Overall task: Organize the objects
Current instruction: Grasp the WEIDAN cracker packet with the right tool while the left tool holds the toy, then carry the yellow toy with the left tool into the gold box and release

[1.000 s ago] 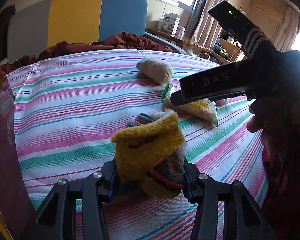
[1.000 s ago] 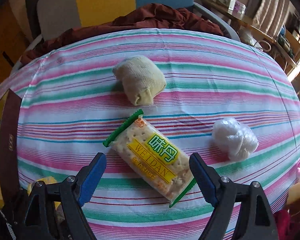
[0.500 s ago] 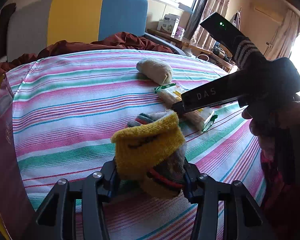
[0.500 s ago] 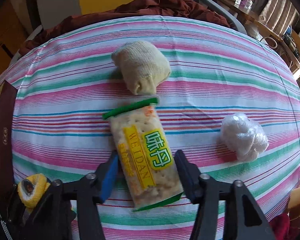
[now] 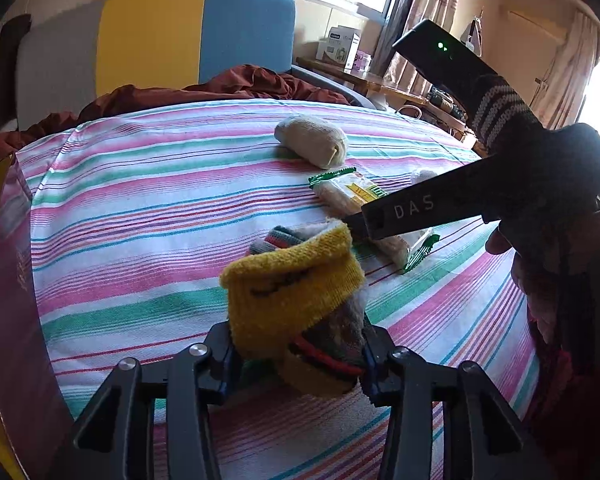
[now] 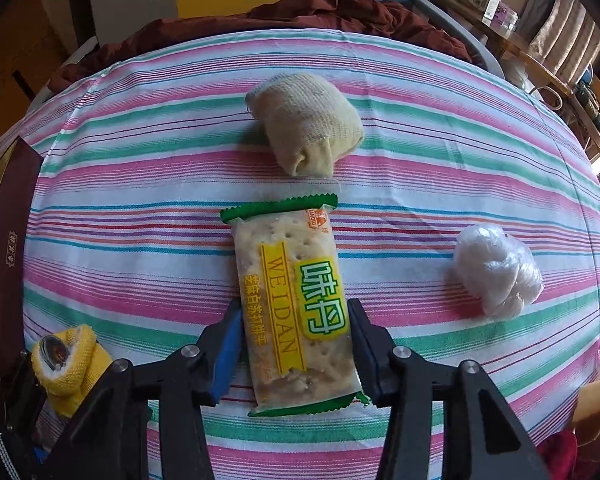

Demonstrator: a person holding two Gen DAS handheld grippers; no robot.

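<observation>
In our left wrist view, the left claw (image 5: 298, 354) is clenched on a rolled yellow knitted sock bundle with red and grey stripes (image 5: 296, 304), its two black fingers (image 5: 220, 354) pressing the bundle's sides at about 6 o'clock in the picture. Beneath it spreads the pink, green and white striped cloth (image 5: 148, 208) that covers the counter. At 12 o'clock from the bundle lies a rolled cream knitted sock (image 5: 312, 146), and toward 2 o'clock our right claw's black body reaches in over a clear cracker packet with green ends and a yellow label (image 5: 352, 194).

In our right wrist view, the yellow sock bundle (image 6: 70, 364) shows at 8 o'clock, low at the left edge. At the centre, the right claw (image 6: 296, 350) is closed on the cracker packet (image 6: 294, 300): the blue-padded left finger (image 6: 226, 350) and the black right finger touch the packet's long sides near its lower end, and the packet runs lengthwise from 6 toward 12 o'clock. Just past its upper green end, apart from it, sits the cream sock (image 6: 306, 134). Well to the right, at 3 o'clock, a crumpled white plastic bag (image 6: 496, 270) rests on the striped cloth (image 6: 440, 160), apart from the packet. A dark red blanket (image 6: 328, 10) is heaped beyond the counter's far edge.
</observation>
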